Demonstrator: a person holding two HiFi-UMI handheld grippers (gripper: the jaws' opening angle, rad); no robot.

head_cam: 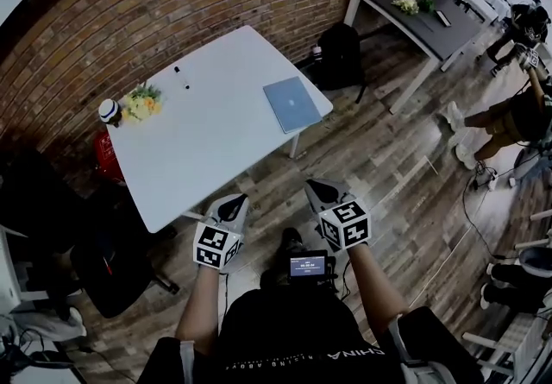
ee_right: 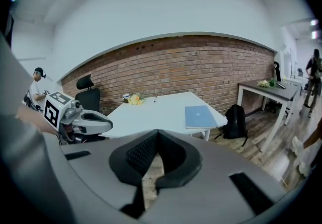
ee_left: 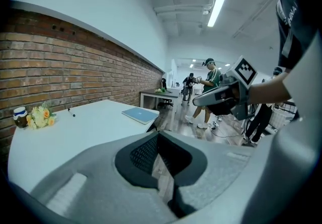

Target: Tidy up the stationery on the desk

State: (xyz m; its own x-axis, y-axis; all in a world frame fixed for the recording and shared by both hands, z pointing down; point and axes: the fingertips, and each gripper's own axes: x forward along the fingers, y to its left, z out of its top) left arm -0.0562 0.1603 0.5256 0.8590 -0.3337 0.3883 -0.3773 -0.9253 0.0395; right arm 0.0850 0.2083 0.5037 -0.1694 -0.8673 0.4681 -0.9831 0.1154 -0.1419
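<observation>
From the head view, I have both grippers held over the wooden floor, short of the white tabletop [head_cam: 216, 141]. The left gripper [head_cam: 233, 204] and the right gripper [head_cam: 319, 190] are each clenched, with nothing in them. The tabletop sits at about 11 o'clock from them. The blue notebook [head_cam: 291, 103] lies flat at its right edge, near 12 o'clock. A small black pen [head_cam: 181, 77] lies by the far edge at 11 o'clock. Yellow flowers [head_cam: 142, 103] and a small white-capped jar [head_cam: 108, 110] stand at the far left corner, near 10 o'clock. A black backpack [head_cam: 339, 54] rests on the floor at 1 o'clock.

In the left gripper view, the jaws are pressed together on nothing. The notebook is at 12 o'clock, the flowers at 9 o'clock and the right gripper at 2 o'clock.

In the right gripper view, the jaws are likewise closed and empty. The notebook is at 1 o'clock and the left gripper at 9 o'clock.
</observation>
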